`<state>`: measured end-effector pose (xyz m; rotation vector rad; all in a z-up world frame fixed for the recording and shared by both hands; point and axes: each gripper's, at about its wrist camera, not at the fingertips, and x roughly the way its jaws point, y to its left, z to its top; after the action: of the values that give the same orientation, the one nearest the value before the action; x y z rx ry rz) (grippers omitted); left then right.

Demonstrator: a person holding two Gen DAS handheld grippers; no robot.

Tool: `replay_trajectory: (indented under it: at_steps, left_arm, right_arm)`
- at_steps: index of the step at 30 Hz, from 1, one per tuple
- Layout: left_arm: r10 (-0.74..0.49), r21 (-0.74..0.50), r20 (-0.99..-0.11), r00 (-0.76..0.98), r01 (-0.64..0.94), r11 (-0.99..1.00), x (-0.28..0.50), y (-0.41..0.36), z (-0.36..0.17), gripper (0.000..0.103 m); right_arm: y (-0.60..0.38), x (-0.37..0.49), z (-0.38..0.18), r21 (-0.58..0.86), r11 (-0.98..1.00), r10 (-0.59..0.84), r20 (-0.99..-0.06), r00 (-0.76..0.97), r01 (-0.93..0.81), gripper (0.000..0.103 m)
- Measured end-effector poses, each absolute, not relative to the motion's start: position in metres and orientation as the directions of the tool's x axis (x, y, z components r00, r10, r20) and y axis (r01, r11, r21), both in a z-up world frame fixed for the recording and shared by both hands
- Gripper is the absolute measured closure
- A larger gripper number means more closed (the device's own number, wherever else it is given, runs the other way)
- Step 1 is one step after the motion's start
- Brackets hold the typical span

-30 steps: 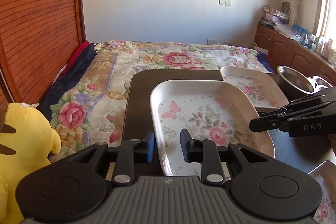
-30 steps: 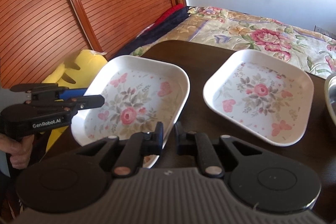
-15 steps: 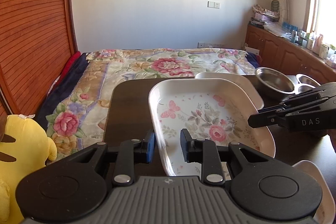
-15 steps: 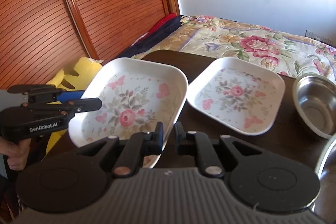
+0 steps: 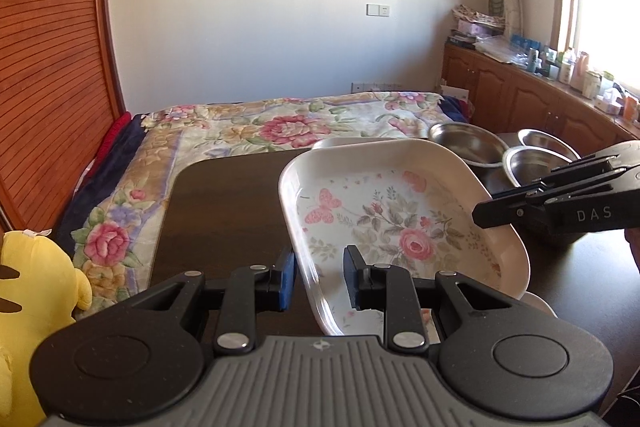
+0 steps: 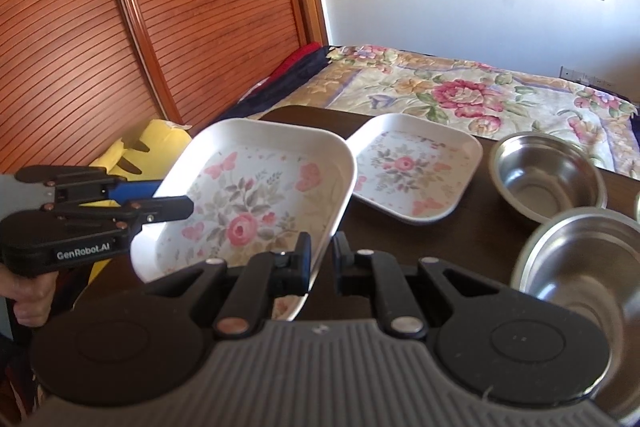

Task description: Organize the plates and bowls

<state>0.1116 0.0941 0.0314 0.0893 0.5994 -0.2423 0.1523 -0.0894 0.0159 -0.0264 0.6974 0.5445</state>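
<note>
The table's [image 5: 224,203] left side lies bare up to its far edge. Toward the right edge, a second floral plate [image 6: 416,171] and steel bowls [image 6: 548,175] crowd together, leaving only narrow gaps between them.

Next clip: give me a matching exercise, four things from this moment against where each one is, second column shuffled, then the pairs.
Things:
1. near floral plate
2. far floral plate
3. steel bowls
4. yellow plush

Places:
A. flat on the table
B. off the table's left edge
C. lifted, rim between the fingers of both hand-held grippers, left and right
D. right part of the table

Pairs: 1-C, 2-A, 3-D, 4-B
</note>
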Motion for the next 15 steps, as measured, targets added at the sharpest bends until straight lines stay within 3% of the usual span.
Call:
replay_trajectory:
  at_steps: [15]
  left_arm:
    - [-0.251, 0.009, -0.569, 0.783, 0.31, 0.951, 0.078, 0.064, 0.03, 0.075]
  right_arm:
    - [-0.124, 0.118, 0.013, 0.157, 0.883, 0.44, -0.608, 0.661, -0.443, 0.09]
